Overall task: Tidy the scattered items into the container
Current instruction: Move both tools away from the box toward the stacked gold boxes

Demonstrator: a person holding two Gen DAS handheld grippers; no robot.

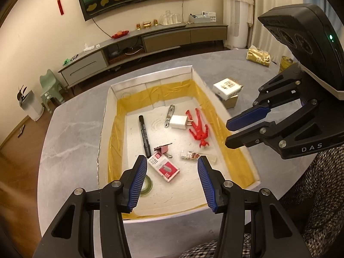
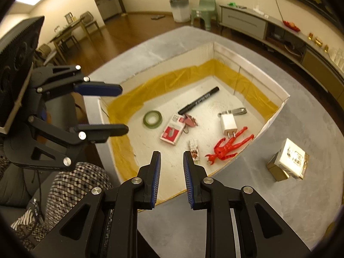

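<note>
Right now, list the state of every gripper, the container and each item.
left gripper: open, empty
right gripper: open, empty
container: open-topped, holding items
black marker: capped, lying flat
red figure: lying in container
white box: outside, on brown box

TV cabinet (image 1: 137, 43) by wall – green stool (image 1: 50, 86), bin (image 1: 30, 105).

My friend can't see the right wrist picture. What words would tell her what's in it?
A white box on a grey table holds a marker, tape roll, charger and red toy figure. The right gripper and left gripper hover open, empty.
</note>
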